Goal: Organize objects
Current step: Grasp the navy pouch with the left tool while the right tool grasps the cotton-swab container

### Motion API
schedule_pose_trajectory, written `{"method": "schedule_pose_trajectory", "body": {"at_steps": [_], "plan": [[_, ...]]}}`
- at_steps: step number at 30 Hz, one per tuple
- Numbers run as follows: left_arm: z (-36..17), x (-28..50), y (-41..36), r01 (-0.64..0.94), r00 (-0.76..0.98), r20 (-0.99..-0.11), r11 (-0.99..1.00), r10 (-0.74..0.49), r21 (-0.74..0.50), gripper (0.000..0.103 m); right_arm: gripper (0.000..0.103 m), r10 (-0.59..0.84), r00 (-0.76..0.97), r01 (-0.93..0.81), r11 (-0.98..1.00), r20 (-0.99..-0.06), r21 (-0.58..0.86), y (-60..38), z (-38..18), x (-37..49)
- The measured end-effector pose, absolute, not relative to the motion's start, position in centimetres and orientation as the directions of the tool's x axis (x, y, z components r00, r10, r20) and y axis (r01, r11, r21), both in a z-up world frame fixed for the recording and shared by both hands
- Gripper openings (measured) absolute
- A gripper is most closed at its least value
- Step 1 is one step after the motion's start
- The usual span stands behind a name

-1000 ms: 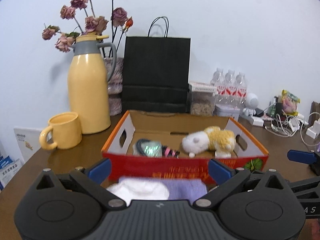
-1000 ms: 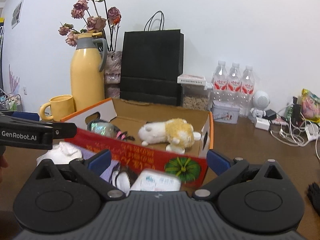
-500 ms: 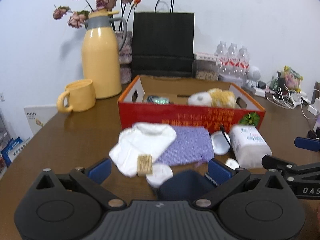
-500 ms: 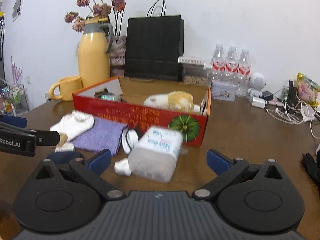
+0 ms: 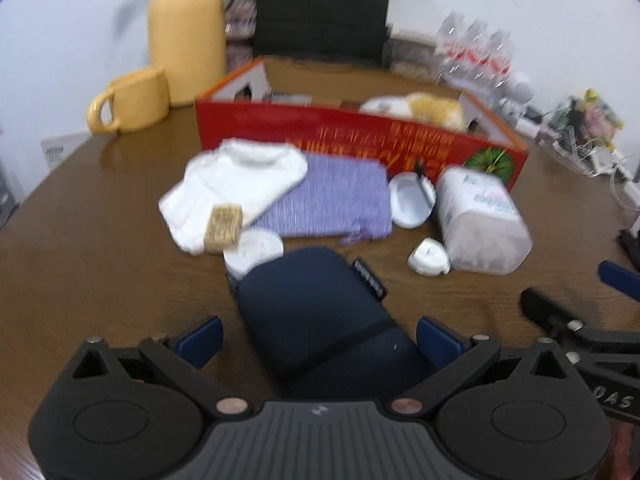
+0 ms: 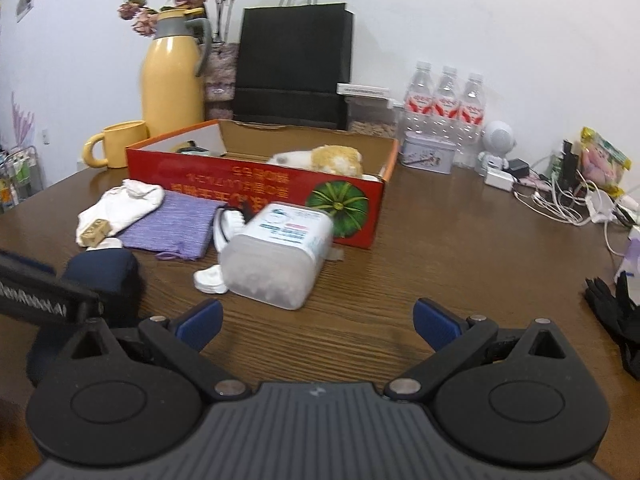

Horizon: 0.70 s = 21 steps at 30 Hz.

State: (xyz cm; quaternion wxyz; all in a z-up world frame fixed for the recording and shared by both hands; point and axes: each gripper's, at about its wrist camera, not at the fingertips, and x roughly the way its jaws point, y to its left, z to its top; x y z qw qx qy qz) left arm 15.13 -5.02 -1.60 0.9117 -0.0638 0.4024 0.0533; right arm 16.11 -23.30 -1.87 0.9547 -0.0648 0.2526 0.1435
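On a brown wooden table (image 6: pixel 440 240), the left gripper (image 5: pixel 318 338) hangs with its blue-tipped fingers spread either side of a dark navy case (image 5: pixel 316 312), whose near end is hidden behind the gripper body; whether the tips touch it is hard to tell in the blurred left wrist view. The right gripper (image 6: pixel 318 320) is likewise spread wide over bare tabletop, holding nothing. Beyond lie a white sock (image 5: pixel 236 184), a purple cloth (image 5: pixel 332 204) and a toppled clear plastic jar (image 6: pixel 280 252), all just before a red cardboard box (image 6: pixel 256 184) holding a plush toy (image 6: pixel 324 159), partly hidden by the box wall. The yellow thermos (image 5: pixel 186 28) is cut off at top.
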Motion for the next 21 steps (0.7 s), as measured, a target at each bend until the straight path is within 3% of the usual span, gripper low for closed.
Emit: {"method": "schedule_pose_trajectory", "body": {"at_steps": [14, 21], "plan": [[-2.1, 14.0, -2.2, -0.069, 0.689, -0.725, 0.997, 0.022, -0.036, 0.103, 0.103, 0.236, 0.826, -0.290, 0.957, -0.513, -0.027, -23.5, -2.4, 16.8], [-2.4, 13.6, -2.5, -0.161, 0.687, -0.717, 0.987, 0.121, 0.012, 0.103, 0.103, 0.246, 0.821, -0.288, 0.957, -0.515, -0.003, -23.5, -2.5, 16.9]]}}
